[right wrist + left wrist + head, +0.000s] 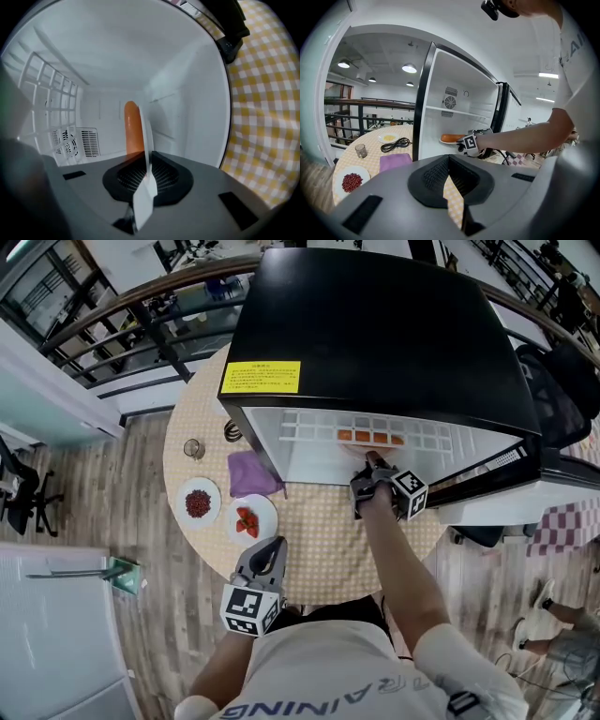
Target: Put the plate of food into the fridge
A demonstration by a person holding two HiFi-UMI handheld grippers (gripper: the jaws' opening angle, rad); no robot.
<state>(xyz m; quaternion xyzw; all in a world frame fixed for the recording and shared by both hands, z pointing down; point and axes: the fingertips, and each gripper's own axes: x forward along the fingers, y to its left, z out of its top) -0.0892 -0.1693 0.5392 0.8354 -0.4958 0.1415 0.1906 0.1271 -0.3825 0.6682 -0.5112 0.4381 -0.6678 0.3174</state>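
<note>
Person's white T-shirt [309, 671]: nearest the lens in the head view, along the bottom edge.
Left gripper [272, 547]: grey moulded plastic, over the near rim of the round table in yellow-checked cloth [328, 549].
Table room: bare cloth lies in front of the fridge. To the left are a folded purple cloth [248, 474], a white plate of red berries [198, 502] and a white plate of red fruit pieces [251, 518], close together but apart. The last is near the left gripper's tips and not touching them.
Black fridge [375, 324]: glossy and boxy, with its door standing open to the right.
Right gripper [372, 463]: arm stretched out, tips past the fridge's front edge.
Left gripper view: jaw tips meet with nothing between them. Beyond is open space under a flat white shelf [454, 111].
Right gripper view: jaws clamp the thin rim of a white round plate [146, 140], seen edge-on.
Plate's load: a smooth orange sausage-shaped food [133, 124].
Plate's place: inside the smooth white cavity, side walls well off, wire rack [51, 84] at left. Whether it rests on anything cannot be told.
</note>
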